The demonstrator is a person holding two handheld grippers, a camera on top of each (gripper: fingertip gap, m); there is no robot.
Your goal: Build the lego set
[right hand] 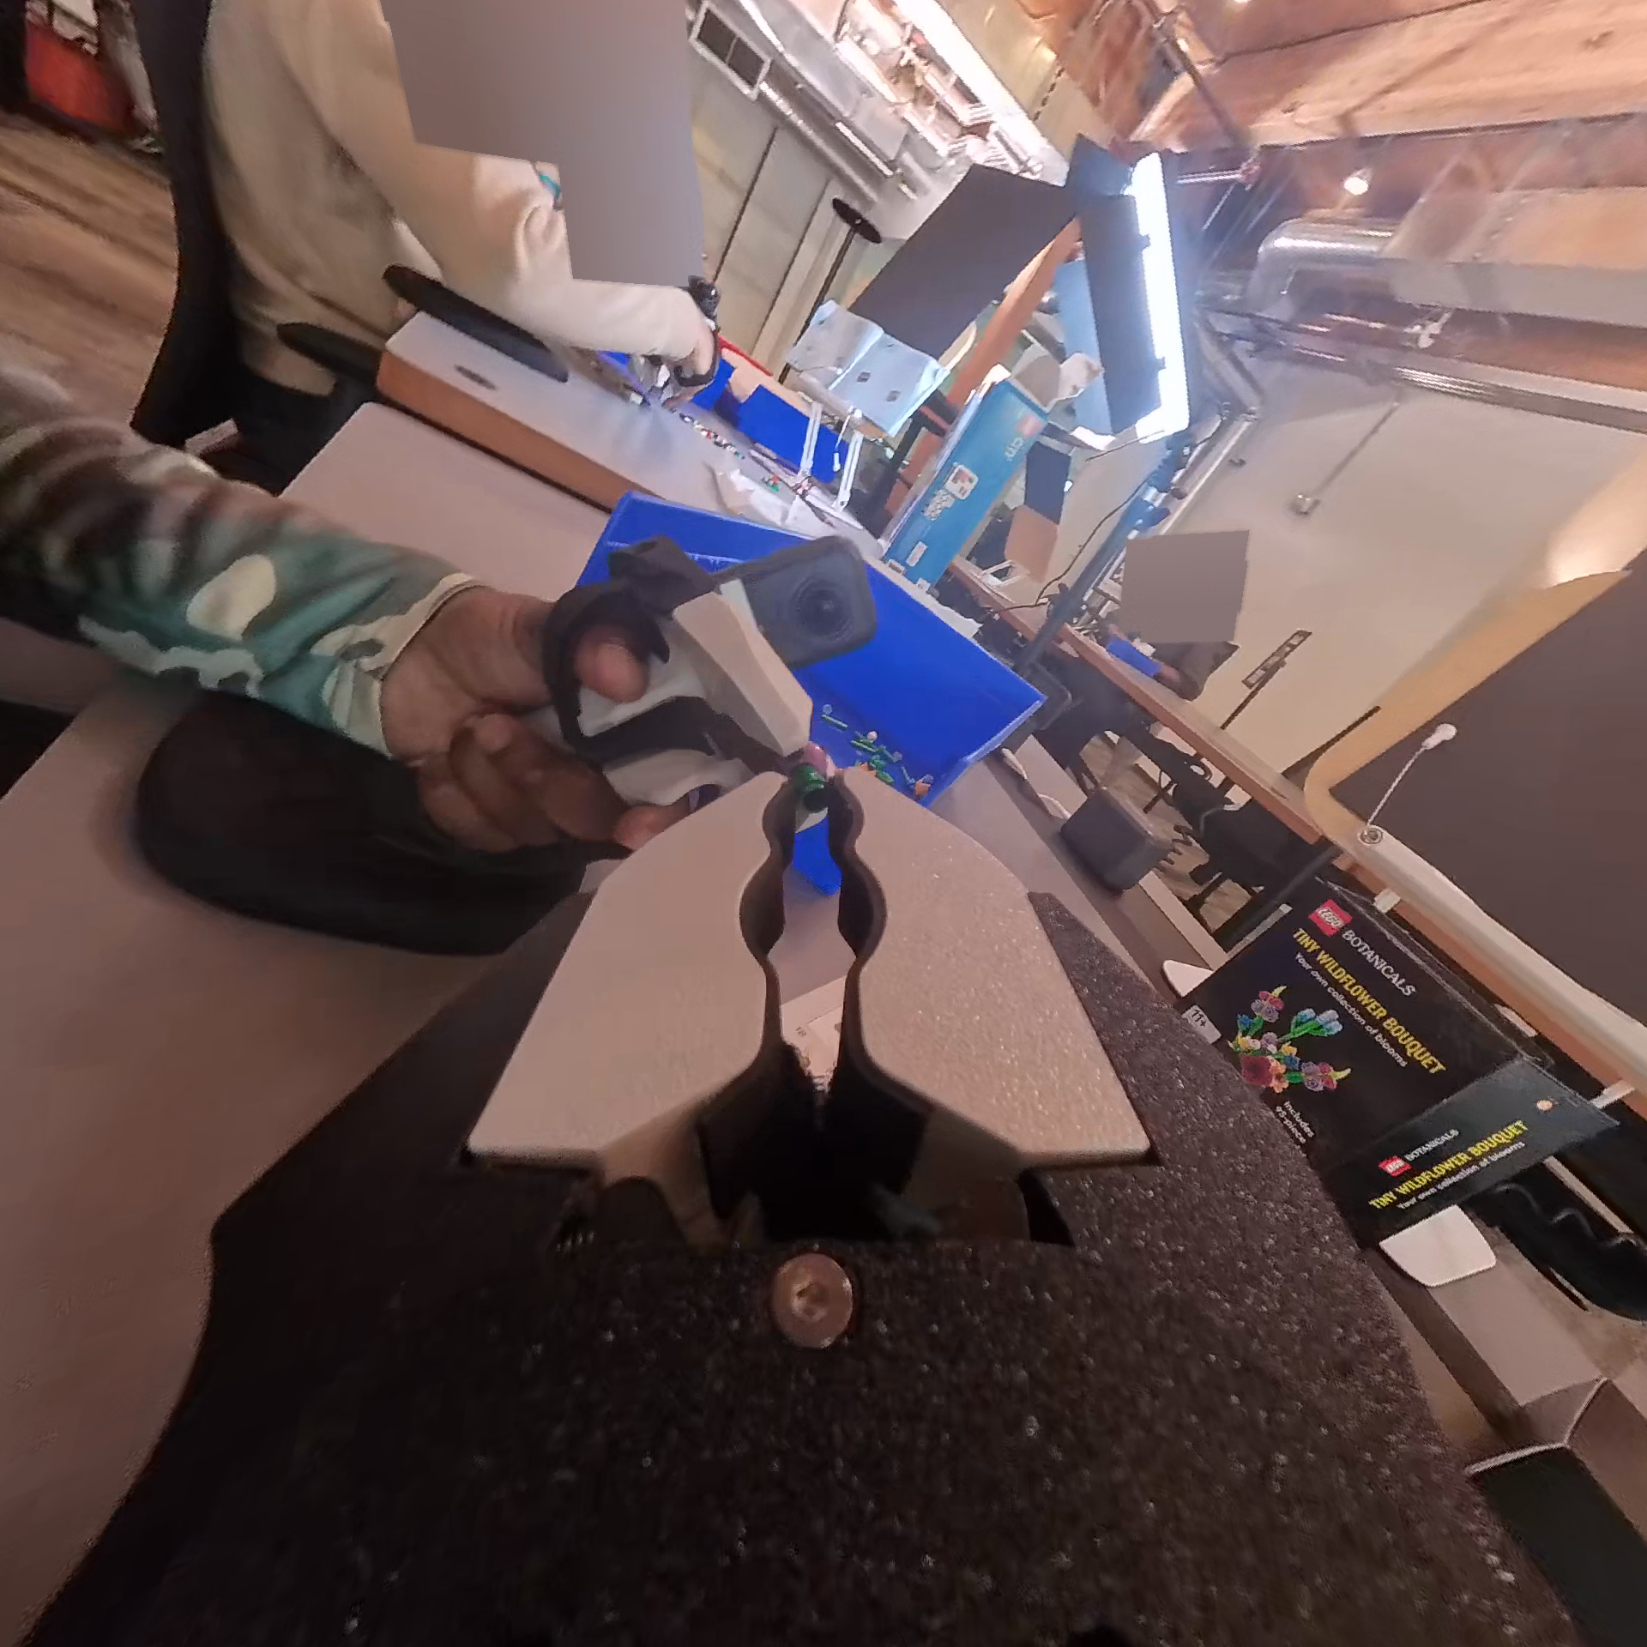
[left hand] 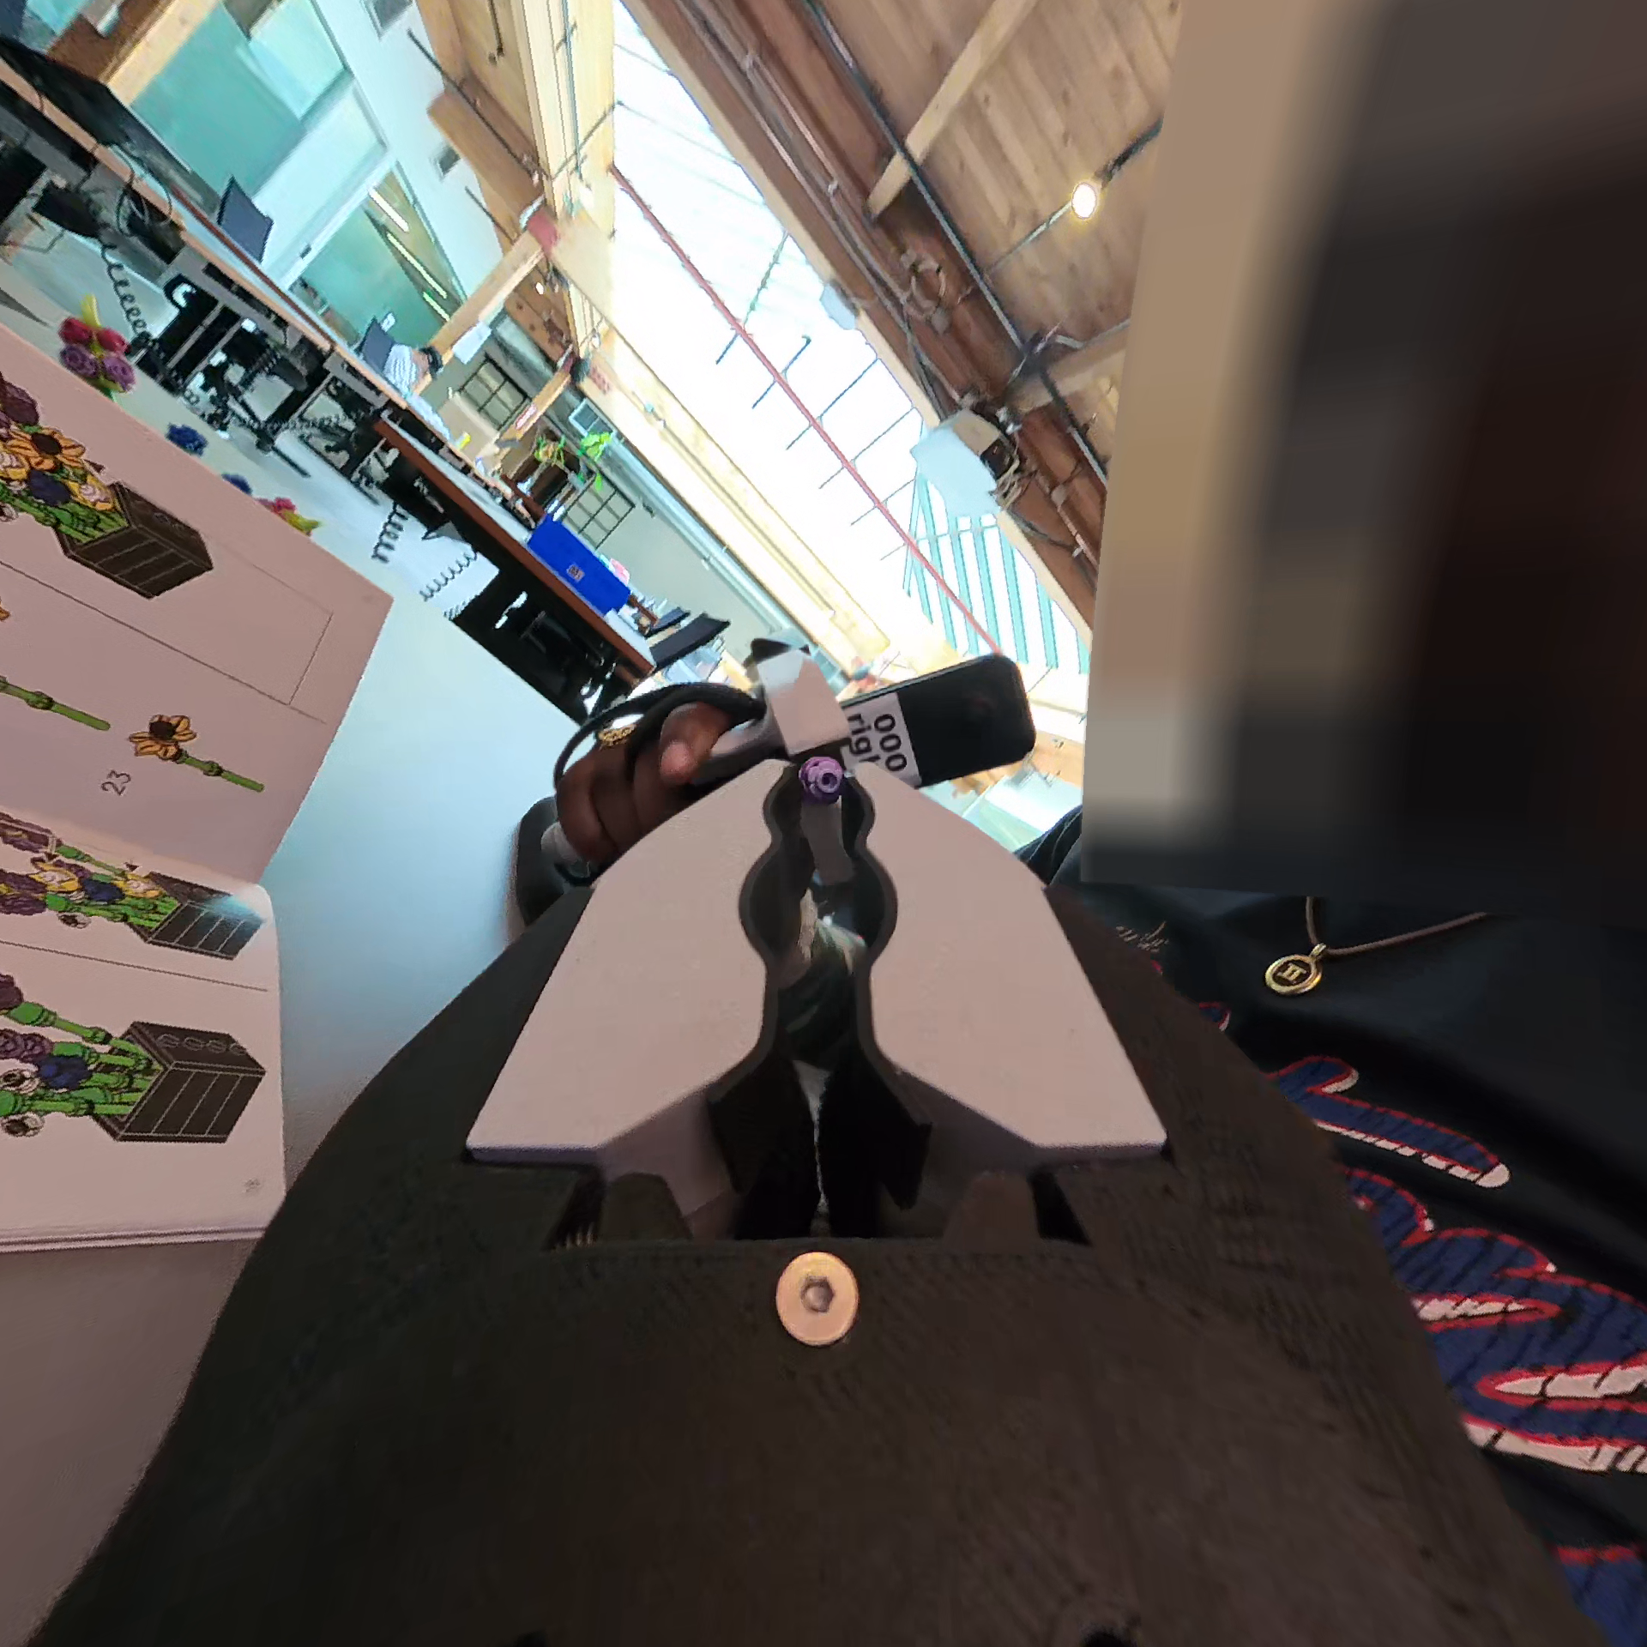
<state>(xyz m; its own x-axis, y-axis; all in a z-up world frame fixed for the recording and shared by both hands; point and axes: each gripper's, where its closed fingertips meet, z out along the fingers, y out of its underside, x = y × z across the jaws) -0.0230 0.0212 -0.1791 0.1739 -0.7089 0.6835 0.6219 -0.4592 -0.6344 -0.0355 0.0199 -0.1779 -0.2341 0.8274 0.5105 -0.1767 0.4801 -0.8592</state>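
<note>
Left tool [left hand: 818, 789] pinches a purple flower piece [left hand: 820, 777] at its tips, raised off the bench [left hand: 392, 802]; behind it the right tool [left hand: 793, 704] meets the piece, its tips hidden. An open booklet [left hand: 160, 713] lies left, cut off by the edge. From the right wrist, the right tool [right hand: 809, 789] is clenched on a short green stem [right hand: 807, 780] pointing away along the fingers, flower end barely visible. Beyond, a blue bin [right hand: 900, 677] holds scattered small pieces [right hand: 878, 753], too small to identify.

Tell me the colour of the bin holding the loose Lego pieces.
Bright blue bin, clearest in the right wrist view.
</note>
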